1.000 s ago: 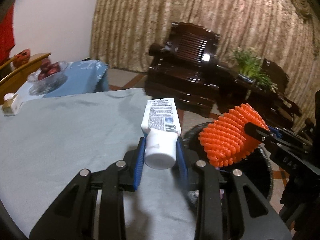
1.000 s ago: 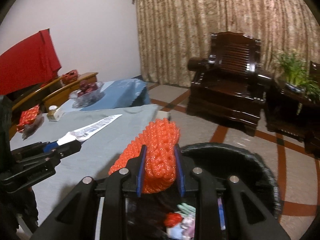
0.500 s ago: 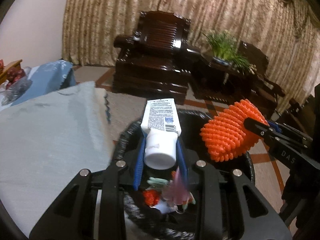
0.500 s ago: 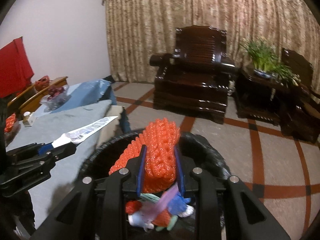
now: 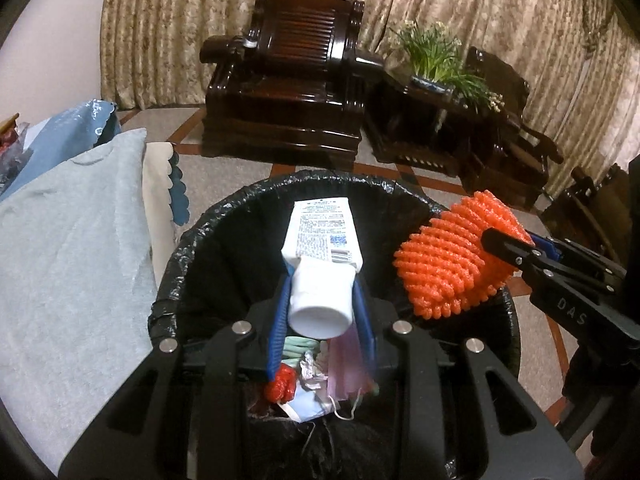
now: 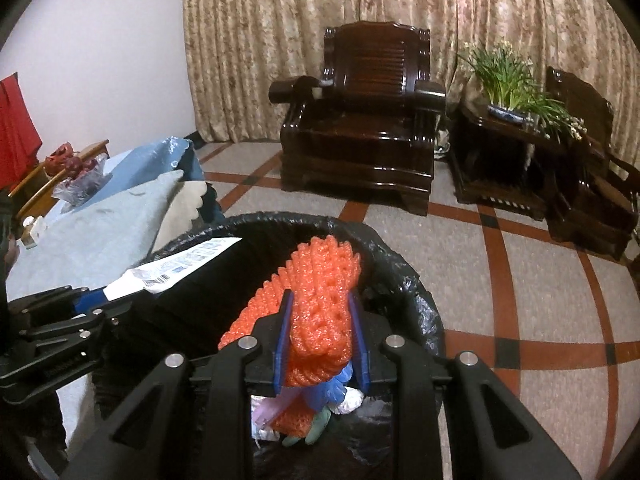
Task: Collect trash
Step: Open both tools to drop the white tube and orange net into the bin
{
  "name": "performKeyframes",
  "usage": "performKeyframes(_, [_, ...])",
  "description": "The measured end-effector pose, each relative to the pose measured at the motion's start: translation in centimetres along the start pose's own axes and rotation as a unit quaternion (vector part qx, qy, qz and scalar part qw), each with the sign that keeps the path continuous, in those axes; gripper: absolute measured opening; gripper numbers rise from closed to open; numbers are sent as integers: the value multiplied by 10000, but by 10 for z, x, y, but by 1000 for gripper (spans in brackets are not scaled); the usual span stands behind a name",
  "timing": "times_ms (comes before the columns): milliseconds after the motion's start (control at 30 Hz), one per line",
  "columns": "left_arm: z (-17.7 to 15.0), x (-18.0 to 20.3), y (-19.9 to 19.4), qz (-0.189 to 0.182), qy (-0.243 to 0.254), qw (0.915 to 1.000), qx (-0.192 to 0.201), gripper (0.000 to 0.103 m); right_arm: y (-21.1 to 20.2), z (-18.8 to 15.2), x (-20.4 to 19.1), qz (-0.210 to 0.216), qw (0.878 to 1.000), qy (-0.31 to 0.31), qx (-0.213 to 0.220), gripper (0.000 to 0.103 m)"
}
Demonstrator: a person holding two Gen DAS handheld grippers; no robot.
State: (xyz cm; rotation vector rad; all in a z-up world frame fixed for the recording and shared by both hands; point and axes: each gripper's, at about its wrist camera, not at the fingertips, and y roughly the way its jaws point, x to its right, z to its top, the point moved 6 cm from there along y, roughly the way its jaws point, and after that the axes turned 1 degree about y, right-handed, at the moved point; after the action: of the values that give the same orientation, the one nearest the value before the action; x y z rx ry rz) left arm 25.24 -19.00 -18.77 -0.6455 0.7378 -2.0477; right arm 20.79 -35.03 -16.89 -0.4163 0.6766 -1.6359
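Observation:
My left gripper [image 5: 322, 300] is shut on a white tube [image 5: 322, 248] with a printed label and holds it over the open black-lined trash bin [image 5: 192, 240]. My right gripper [image 6: 320, 320] is shut on an orange foam net [image 6: 320, 288] and holds it over the same bin [image 6: 400, 280]. The orange net [image 5: 452, 264] shows to the right in the left wrist view, and the tube [image 6: 188, 260] to the left in the right wrist view. Several pieces of trash [image 5: 316, 376] lie at the bin's bottom.
A table with a pale blue cloth [image 5: 68, 260] stands left of the bin. A dark wooden armchair [image 6: 368, 120] and a side table with a potted plant [image 6: 516, 76] stand ahead before a curtain. Tiled floor [image 6: 520, 280] lies to the right.
Both grippers have moved off the table toward the right and now hang over the bin's opening, still holding the tube and the orange net.

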Motion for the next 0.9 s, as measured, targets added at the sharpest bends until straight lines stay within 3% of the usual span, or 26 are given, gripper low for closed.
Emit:
performKeyframes(133, [0, 0, 5, -46, 21, 10000, -69, 30, 5, -7, 3, -19, 10000, -3, -97, 27])
performKeyframes(233, [-1, -1, 7, -104, -14, 9998, -138, 33, 8, -8, 4, -58, 9999, -24, -138, 34])
performKeyframes(333, [-1, -3, 3, -112, -92, 9999, -94, 51, 9, -9, 4, -91, 9998, -52, -168, 38])
performKeyframes(467, [1, -8, -2, -120, -184, 9997, -72, 60, 7, -10, 7, -124, 9998, -28, -174, 52])
performKeyframes(500, [2, -10, -5, -118, -204, 9997, -57, 61, 6, -10, 7, -115, 9998, -6, -167, 61])
performKeyframes(600, [5, -16, -16, -76, -265, 9996, 39, 76, 3, -7, 6, -69, 9999, 61, -127, 82])
performKeyframes(667, [6, -20, -24, -9, -279, 9995, 110, 85, -2, -5, 3, 3, 9999, 109, -68, 90])
performKeyframes(900, [10, -33, -68, 363, -308, 9982, 363, 94, -28, 2, -24, 374, 9993, 41, 50, 97])
